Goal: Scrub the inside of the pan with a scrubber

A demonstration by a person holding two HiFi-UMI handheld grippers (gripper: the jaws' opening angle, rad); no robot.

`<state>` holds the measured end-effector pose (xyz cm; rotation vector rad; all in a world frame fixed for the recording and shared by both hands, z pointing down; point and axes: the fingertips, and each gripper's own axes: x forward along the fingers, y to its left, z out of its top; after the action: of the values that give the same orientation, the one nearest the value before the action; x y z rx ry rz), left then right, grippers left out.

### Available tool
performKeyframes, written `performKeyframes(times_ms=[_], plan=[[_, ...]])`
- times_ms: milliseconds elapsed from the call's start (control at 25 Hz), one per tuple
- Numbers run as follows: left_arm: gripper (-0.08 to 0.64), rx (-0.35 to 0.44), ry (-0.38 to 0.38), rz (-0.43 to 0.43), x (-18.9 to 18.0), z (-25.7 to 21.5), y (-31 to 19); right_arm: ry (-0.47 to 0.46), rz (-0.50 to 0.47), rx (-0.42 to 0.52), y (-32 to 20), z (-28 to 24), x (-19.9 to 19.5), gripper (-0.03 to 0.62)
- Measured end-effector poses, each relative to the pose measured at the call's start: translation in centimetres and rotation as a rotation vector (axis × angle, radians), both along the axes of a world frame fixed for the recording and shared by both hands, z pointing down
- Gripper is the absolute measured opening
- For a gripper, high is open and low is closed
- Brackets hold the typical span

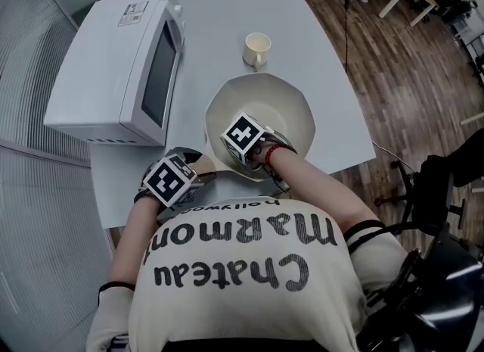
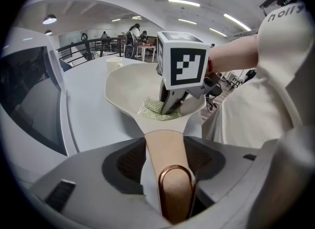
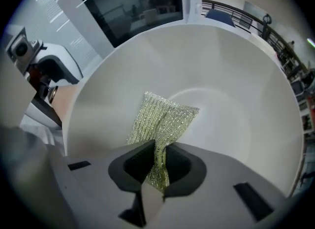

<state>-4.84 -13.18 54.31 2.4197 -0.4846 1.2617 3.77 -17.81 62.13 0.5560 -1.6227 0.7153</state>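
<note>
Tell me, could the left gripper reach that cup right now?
Probably not: the left gripper is clamped on the pan handle, and the pan and right gripper lie between it and the cup.

White box-shaped microwave oven with dark glass door at left on pale grey tabletop, door facing right. Small cream ceramic mug upright at far middle, apart from microwave. Brown wood-plank floor at right.
</note>
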Motion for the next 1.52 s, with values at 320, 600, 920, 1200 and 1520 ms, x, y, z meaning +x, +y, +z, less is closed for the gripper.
performKeyframes(times_ms=[320,600,920,1200,1520], plan=[[0.252,-0.031,0.036,-0.022,-0.1,0.1,0.0,0.161,-0.130,-0.099,0.7,0.7,3.7,0.051],[0.250,-0.032,0.030,-0.023,-0.1,0.0,0.2,0.343,-0.206,-0.108,-0.7,1.4,8.2,0.051],[0.242,-0.011,0.031,-0.032,-0.2,0.0,-0.2,0.642,-0.362,0.054,-3.7,1.5,12.9,0.051],[0.242,-0.003,0.025,-0.026,-0.2,-0.2,-0.1,0.780,-0.374,0.242,-8.4,-0.8,16.0,0.051],[0.241,-0.004,0.022,-0.027,-0.4,-0.3,0.1,0.804,-0.409,0.580,-13.6,-4.8,16.2,0.052]])
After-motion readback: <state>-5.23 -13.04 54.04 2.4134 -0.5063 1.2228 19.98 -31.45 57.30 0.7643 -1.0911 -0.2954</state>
